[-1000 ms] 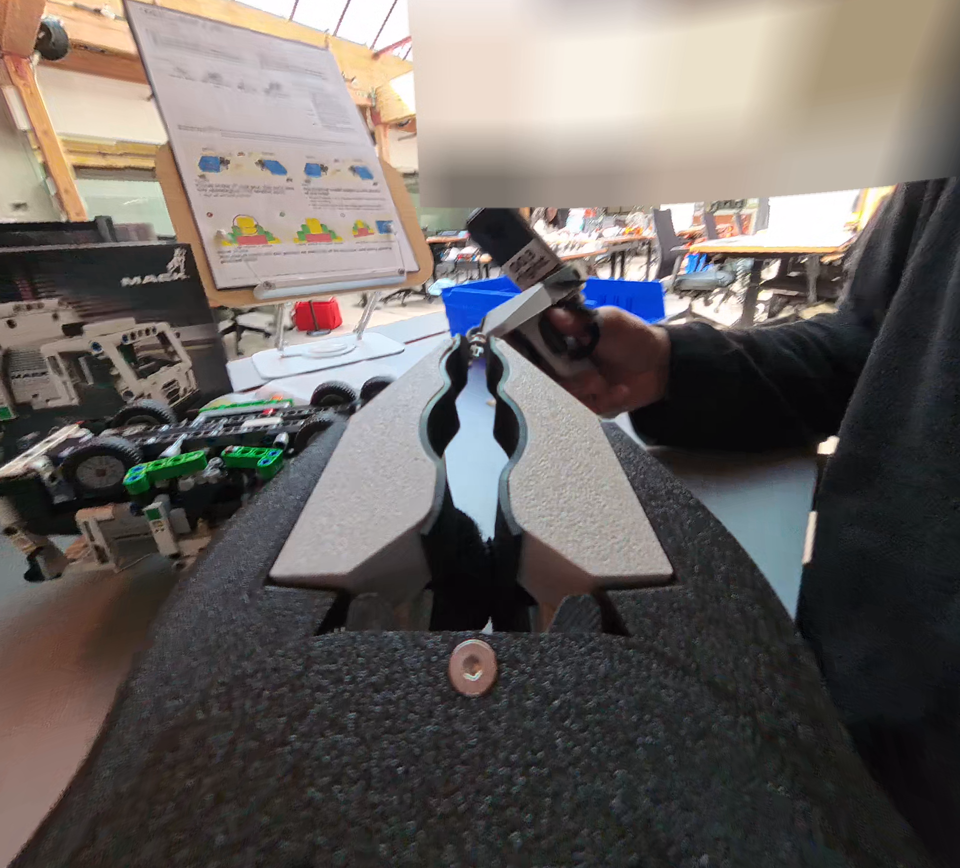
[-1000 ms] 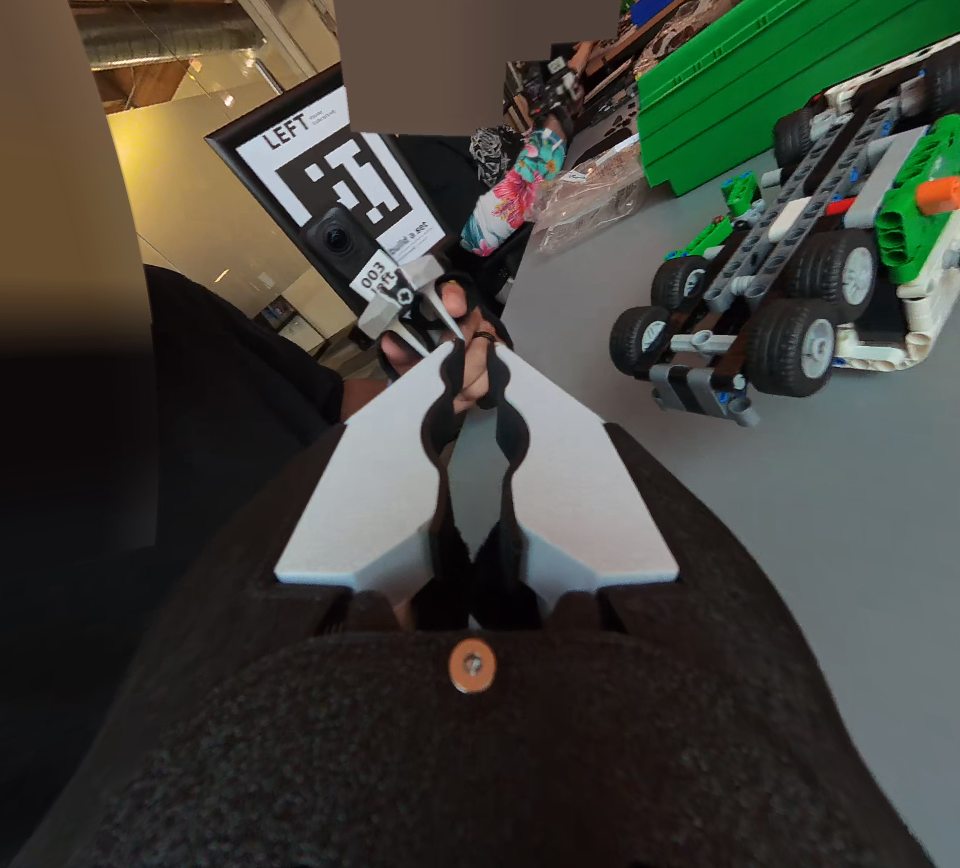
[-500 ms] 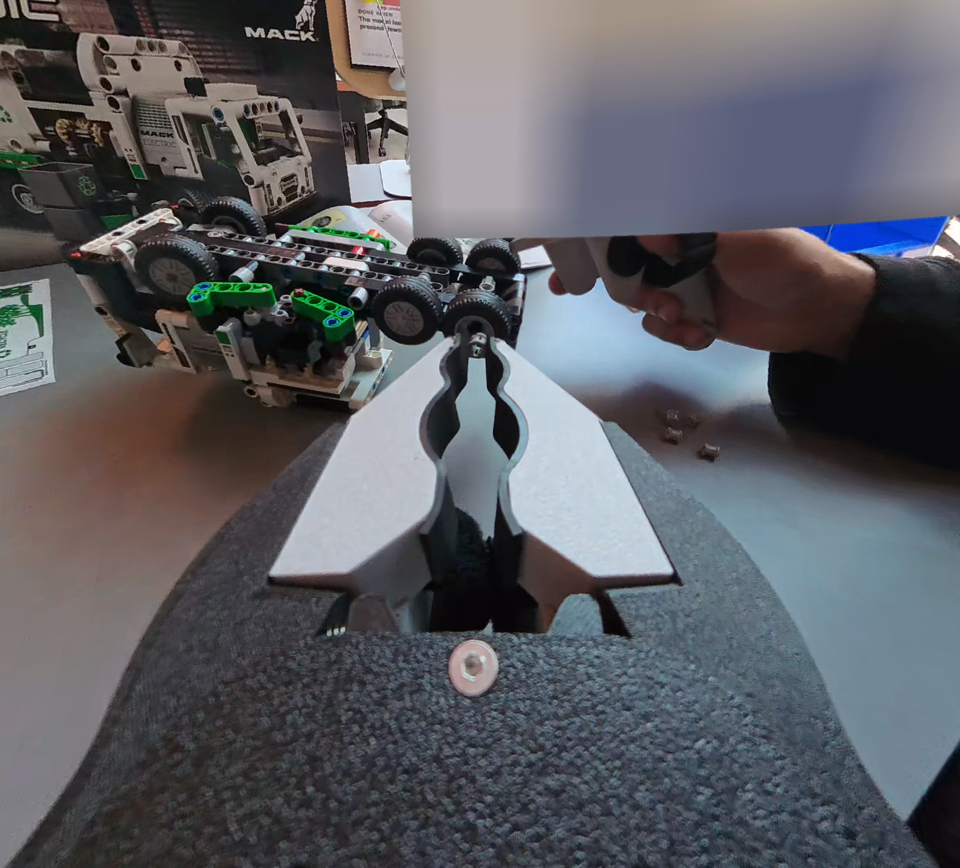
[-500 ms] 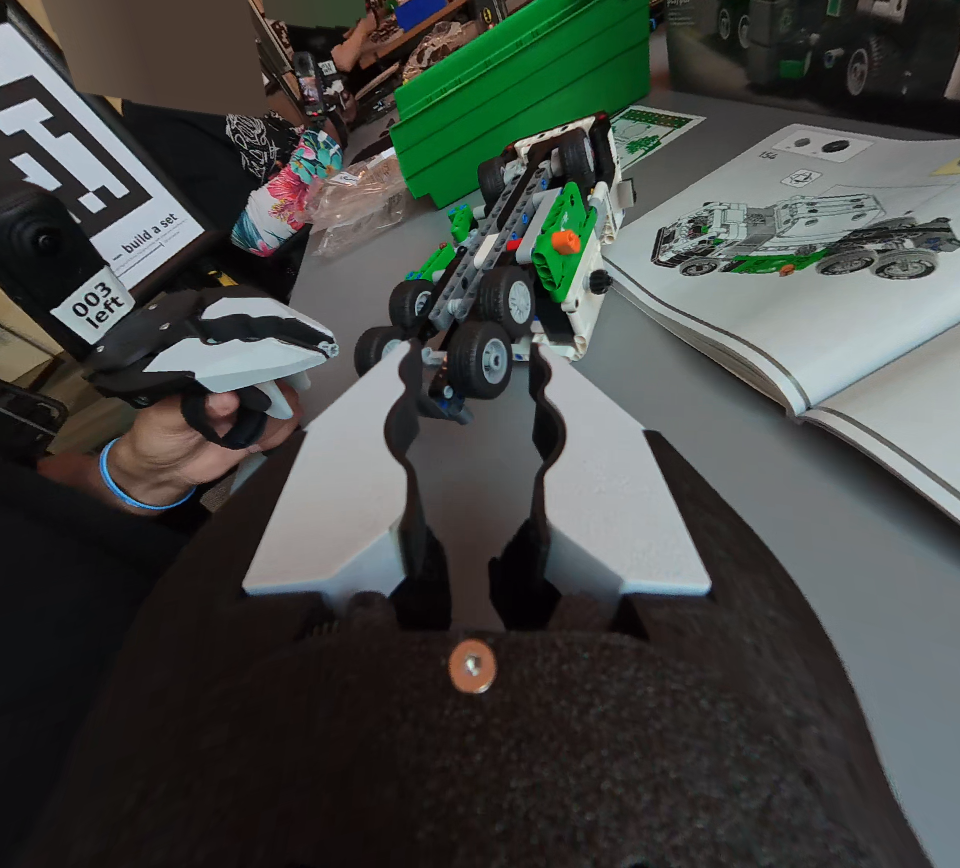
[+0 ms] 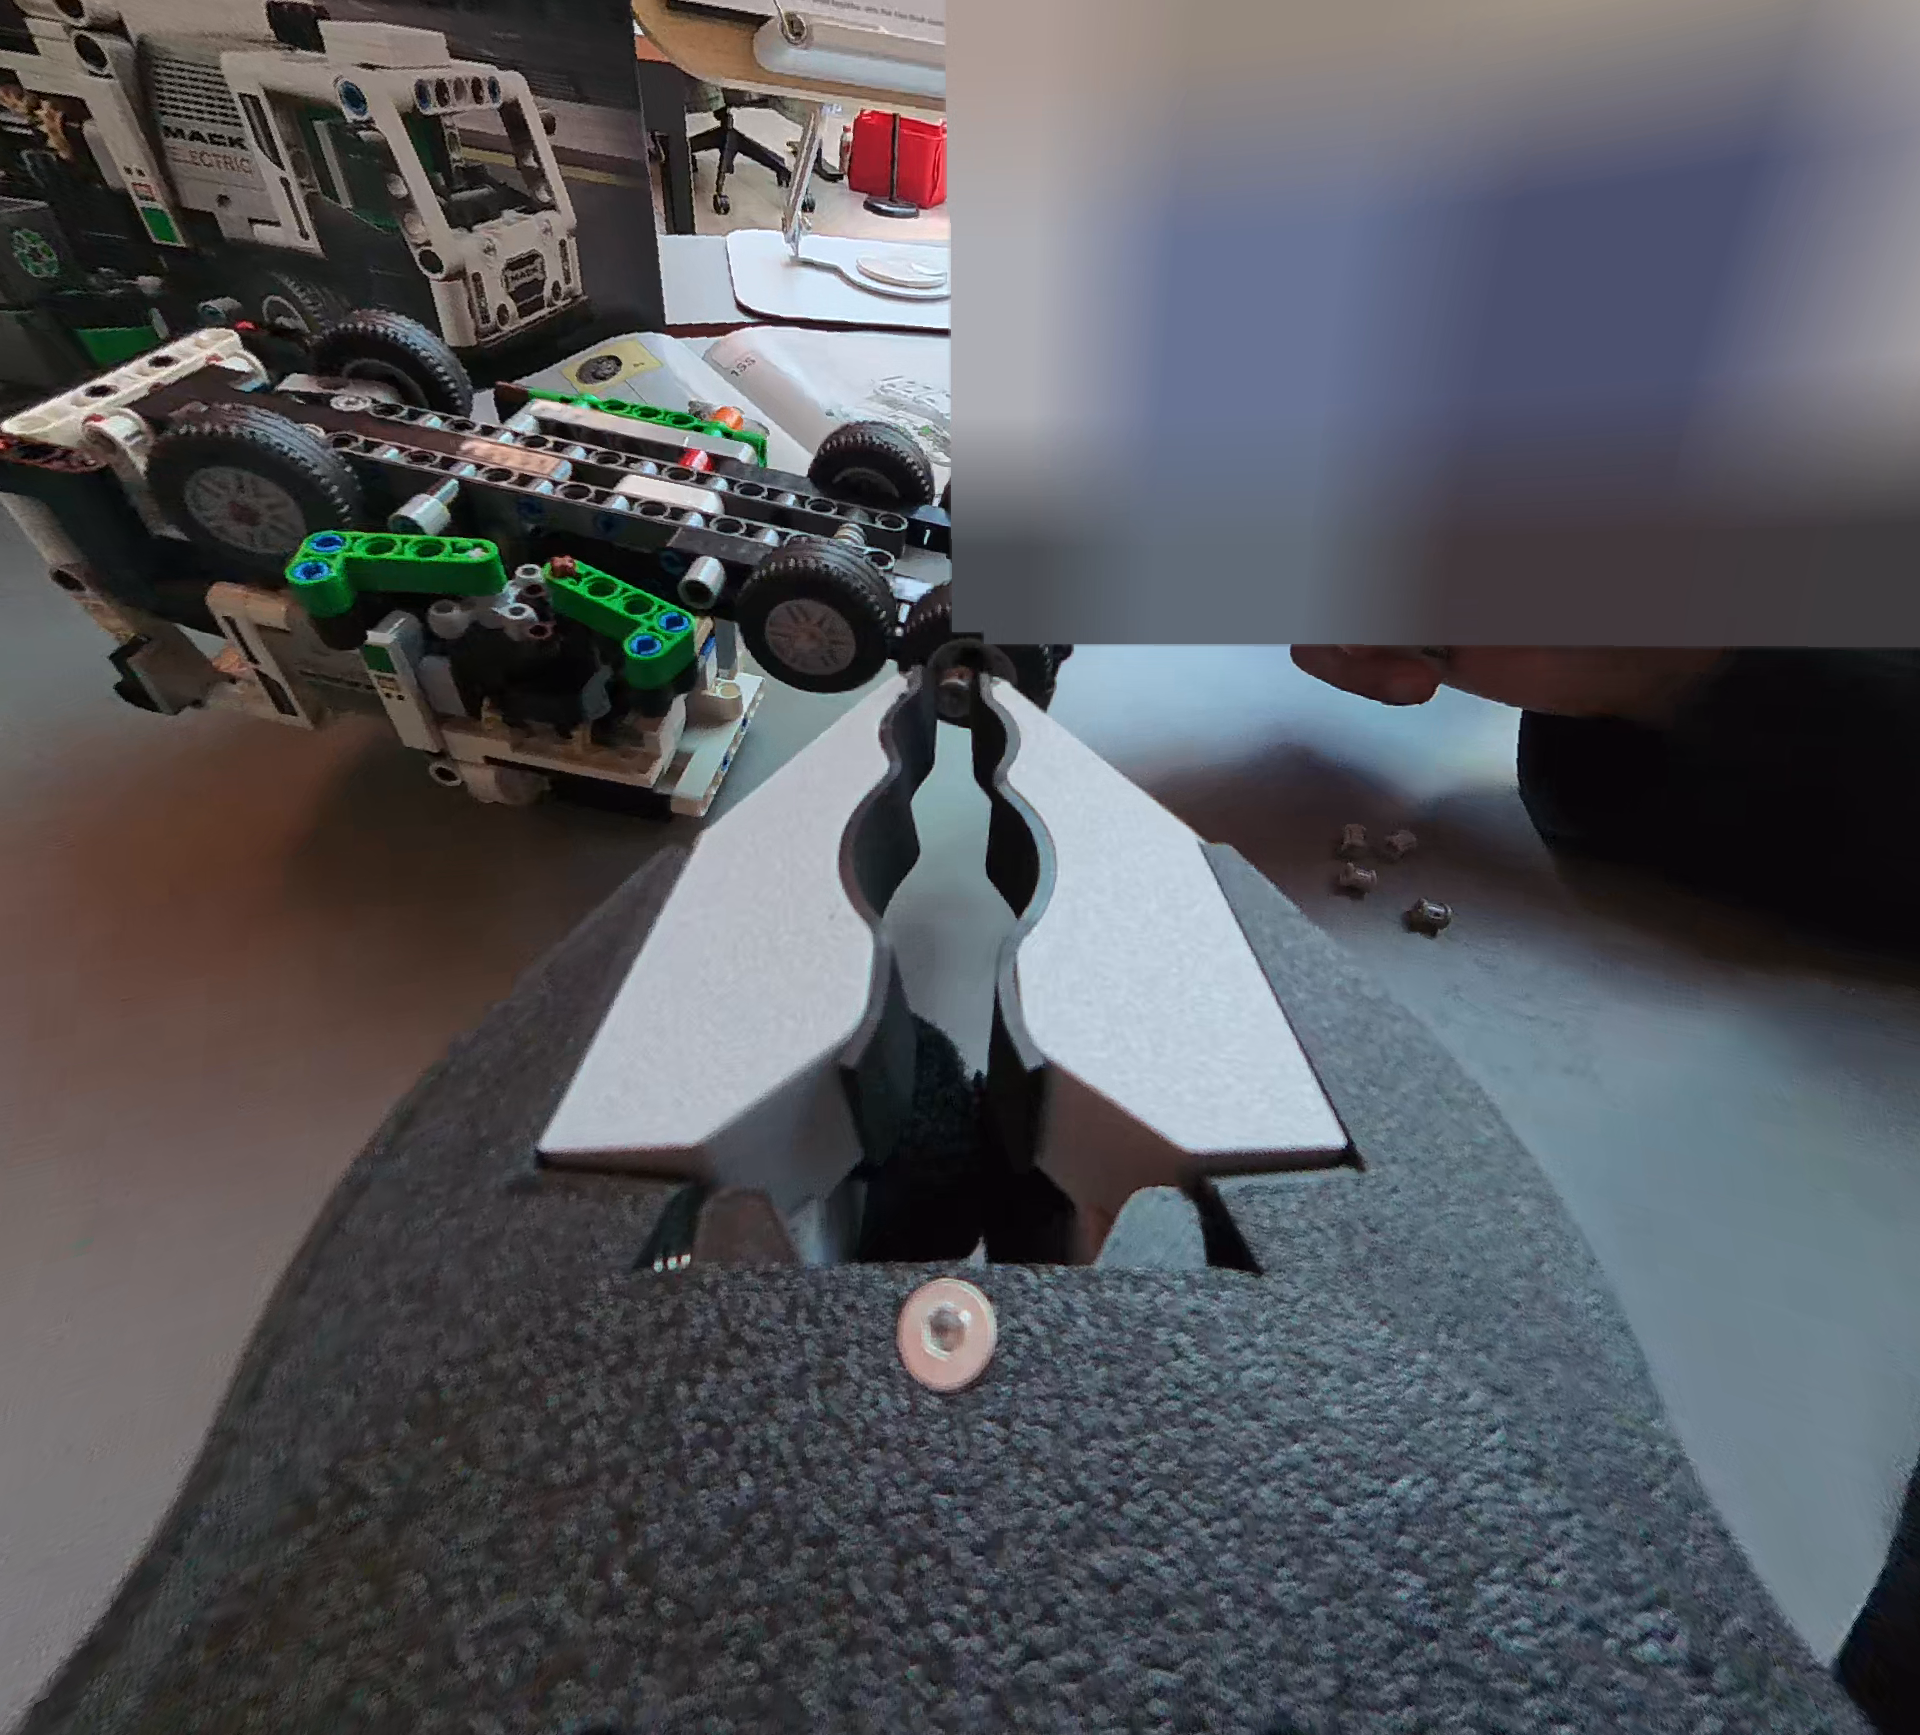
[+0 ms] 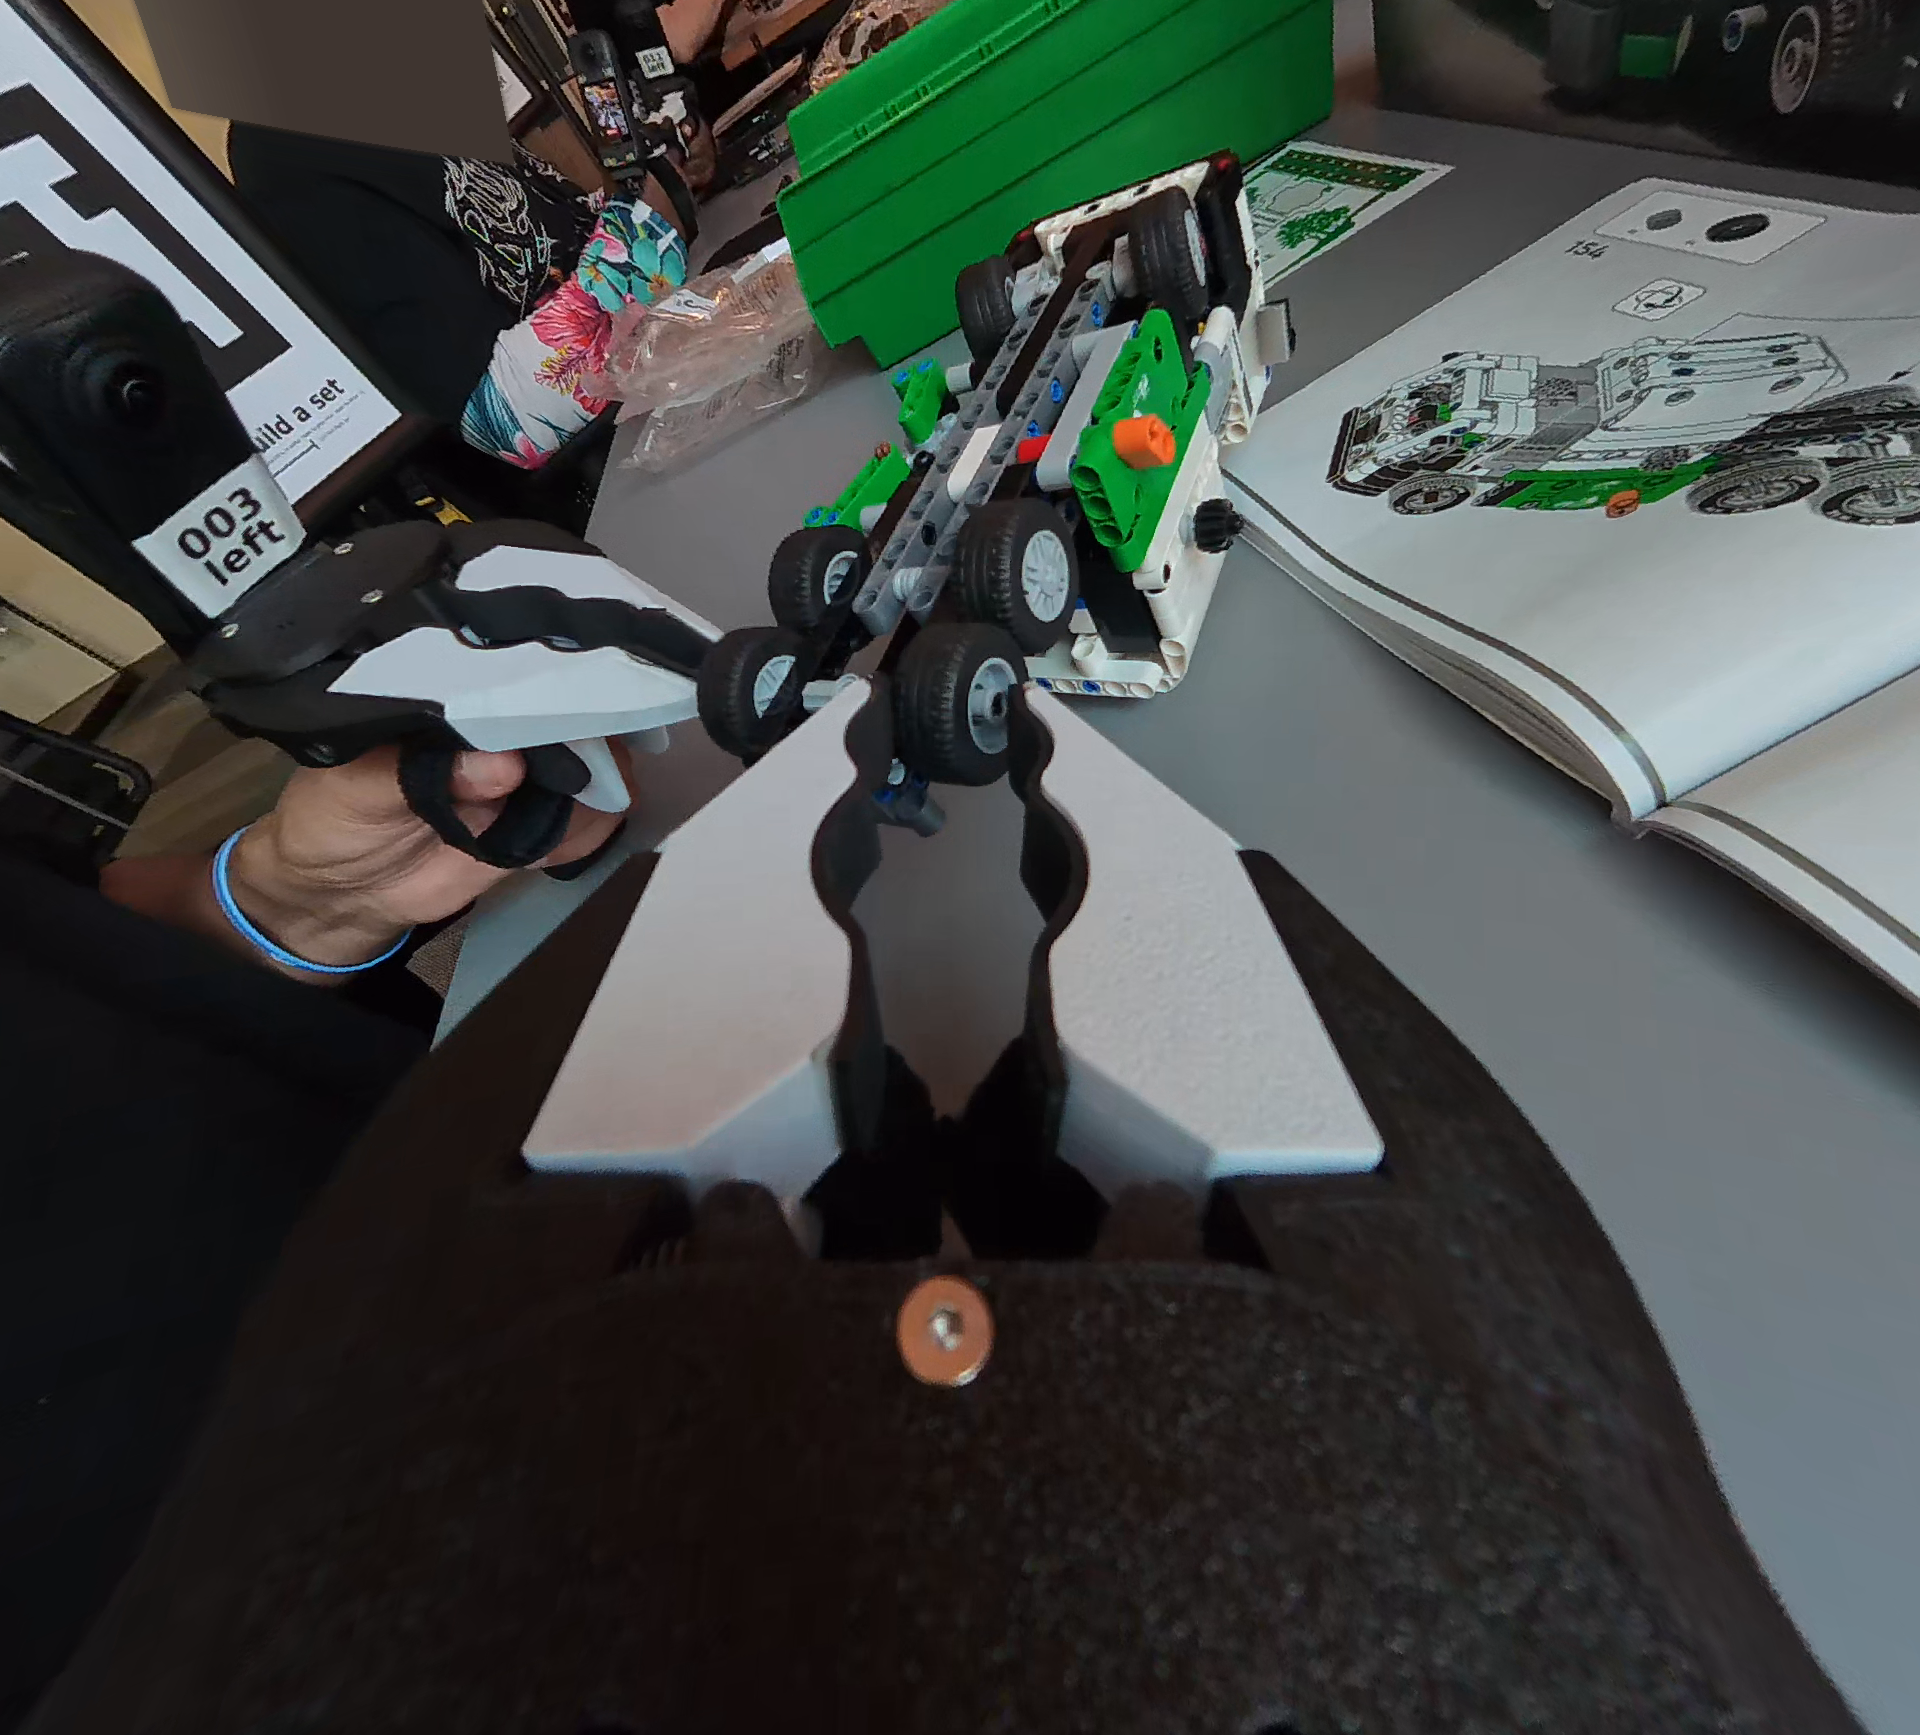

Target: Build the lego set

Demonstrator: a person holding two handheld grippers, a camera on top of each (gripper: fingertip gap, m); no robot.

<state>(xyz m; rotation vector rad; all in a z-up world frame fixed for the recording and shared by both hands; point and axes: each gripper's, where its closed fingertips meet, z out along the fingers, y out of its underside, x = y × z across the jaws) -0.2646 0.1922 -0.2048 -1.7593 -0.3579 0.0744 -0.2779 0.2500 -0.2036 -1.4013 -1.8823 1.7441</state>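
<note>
The lego truck model (image 5: 499, 532) lies upside down on the grey table, wheels up; it also shows in the right wrist view (image 6: 1049, 449). My left gripper (image 5: 956, 683) is shut on a small dark pin (image 5: 954, 679) at its fingertips, just right of the truck's rear wheels (image 5: 821, 615). In the right wrist view the left gripper (image 6: 691, 662) reaches the rear of the truck from the left. My right gripper (image 6: 948, 703) is open, with a rear wheel (image 6: 961, 698) between its fingertips. Several loose brown pins (image 5: 1382, 864) lie on the table to the right.
The set's box (image 5: 312, 75) stands behind the truck. An open instruction booklet (image 6: 1558, 490) lies to the right of it. A green bin (image 6: 1060, 96) and a plastic bag (image 6: 717, 355) are farther back. A clipboard stand (image 5: 831, 251) is behind. The left gripper's tips are roughly 7 cm from the right gripper's.
Both grippers have swung down from facing each other to the truck. The left one still holds the pin. The right one has opened and closed in on a rear wheel.
</note>
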